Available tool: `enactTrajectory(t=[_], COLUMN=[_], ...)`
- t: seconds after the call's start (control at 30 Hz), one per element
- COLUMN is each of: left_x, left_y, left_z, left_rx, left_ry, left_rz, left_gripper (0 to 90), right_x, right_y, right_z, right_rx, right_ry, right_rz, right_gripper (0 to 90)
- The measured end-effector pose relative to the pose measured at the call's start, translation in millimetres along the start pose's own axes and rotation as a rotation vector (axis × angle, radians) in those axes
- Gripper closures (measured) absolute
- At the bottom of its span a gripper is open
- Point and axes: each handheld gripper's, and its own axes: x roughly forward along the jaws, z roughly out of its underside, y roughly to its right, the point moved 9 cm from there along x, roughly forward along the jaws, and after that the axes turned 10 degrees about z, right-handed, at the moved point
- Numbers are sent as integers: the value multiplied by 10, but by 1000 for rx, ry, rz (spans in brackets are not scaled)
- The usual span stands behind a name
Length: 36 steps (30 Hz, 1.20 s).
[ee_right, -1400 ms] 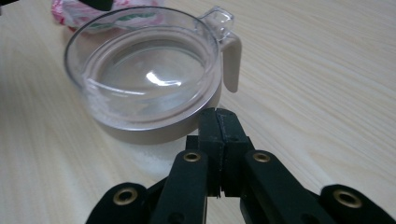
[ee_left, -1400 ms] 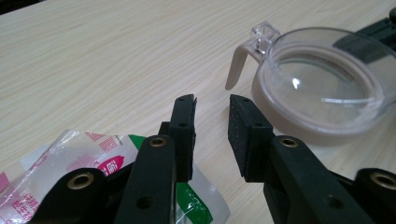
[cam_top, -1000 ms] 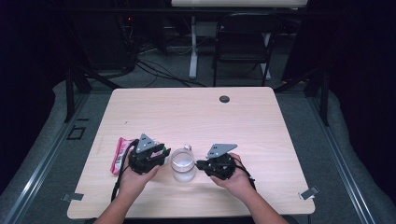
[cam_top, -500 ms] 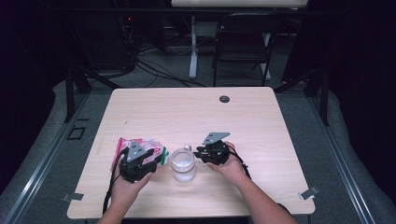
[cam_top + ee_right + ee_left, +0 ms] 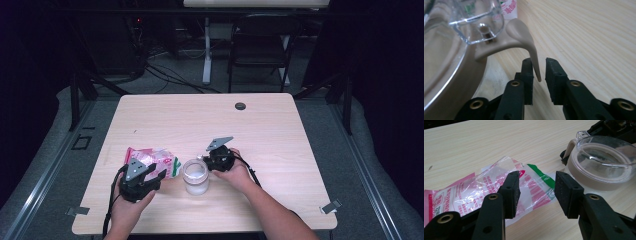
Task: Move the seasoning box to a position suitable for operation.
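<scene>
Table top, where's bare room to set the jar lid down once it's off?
The far half of the table is bare up to the black grommet, and so is the right side past the right hand-held gripper. The near left is crowded: plastic packet, lidded jar, left hand-held gripper.

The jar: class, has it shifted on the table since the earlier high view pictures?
No. The jar stands at the same spot near the table's front edge, in line with the dark grommet as before.
</scene>
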Motion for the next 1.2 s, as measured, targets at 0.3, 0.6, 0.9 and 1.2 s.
enactTrajectory(t=[0.3, 0.6, 0.9, 1.2], left_x=[56, 162, 257, 400], left_y=[27, 55, 57, 126], left_z=[-38, -160, -307, -473], left_rx=[18, 44, 38, 49], left_ry=[8, 32, 63, 91], left_rz=[21, 52, 92, 137], left_gripper=[535, 514, 496, 495], right_x=[-52, -248, -475, -674], right_y=[56, 299, 300, 139], right_z=[37, 201, 356, 497], right_rx=[-10, 49, 100, 75], right_ry=[-22, -43, -63, -102], right_rz=[55, 215, 253, 305], right_gripper=[837, 851, 840, 841])
